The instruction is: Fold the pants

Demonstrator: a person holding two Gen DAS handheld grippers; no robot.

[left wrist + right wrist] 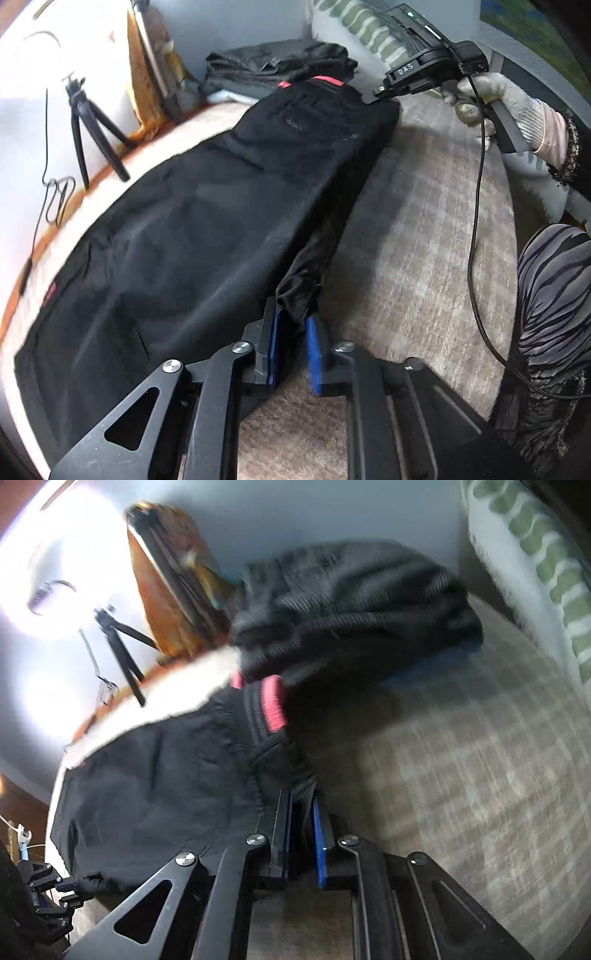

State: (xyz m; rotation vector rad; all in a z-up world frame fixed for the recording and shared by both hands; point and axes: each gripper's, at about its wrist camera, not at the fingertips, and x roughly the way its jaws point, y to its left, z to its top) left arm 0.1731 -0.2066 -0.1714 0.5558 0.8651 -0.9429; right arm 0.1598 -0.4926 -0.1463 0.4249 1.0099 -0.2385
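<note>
Black pants lie stretched out lengthwise on a beige checked blanket, with the red-trimmed waistband at the far end. My left gripper is shut on a bunched hem at the near right edge of the legs. My right gripper is shut on the waist edge of the pants, just below the red waistband. It also shows in the left wrist view, held by a gloved hand at the far right corner of the pants.
A pile of folded dark clothes lies beyond the waistband, also in the right wrist view. A small black tripod with a cable stands on the floor to the left. A green-patterned pillow is at the back. The person's striped leg is on the right.
</note>
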